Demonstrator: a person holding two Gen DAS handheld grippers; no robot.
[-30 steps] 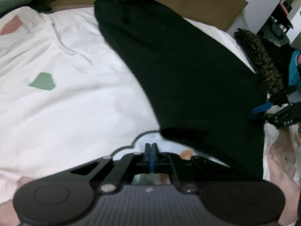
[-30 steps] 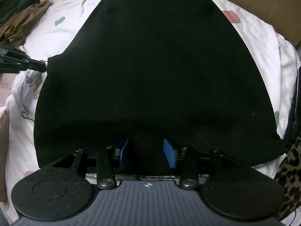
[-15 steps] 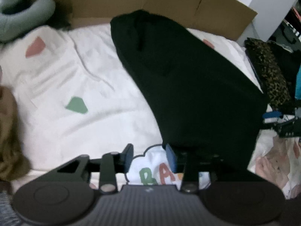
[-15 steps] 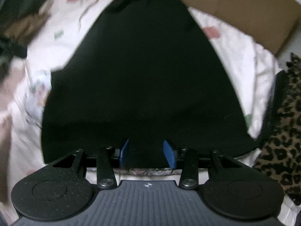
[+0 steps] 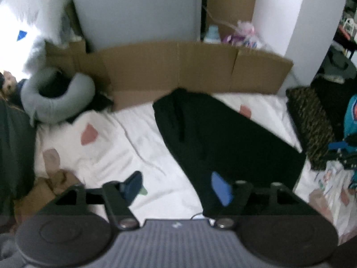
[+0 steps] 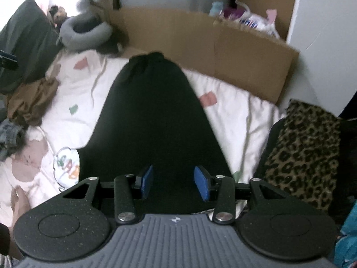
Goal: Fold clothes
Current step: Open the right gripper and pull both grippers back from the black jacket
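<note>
A black garment lies flat on the white patterned bedspread, narrow end toward the cardboard. In the left wrist view my left gripper hangs well above the bed. Its jaws are opening wide and hold nothing; the garment's left edge shows below the right pad. In the right wrist view my right gripper is also raised over the black garment. Its jaws are opening, and the cloth lies far beneath the gap, not pressed by the pads. The right gripper's tip shows at the right edge.
A cardboard wall lines the back of the bed. A grey neck pillow sits back left and a brown garment lies left. Leopard-print cloth lies along the right side. A hand shows at lower left.
Both grippers have risen away from the bed. The left jaws went from shut to wide open, and the right jaws widened. The black garment stays flat on the bedspread.
</note>
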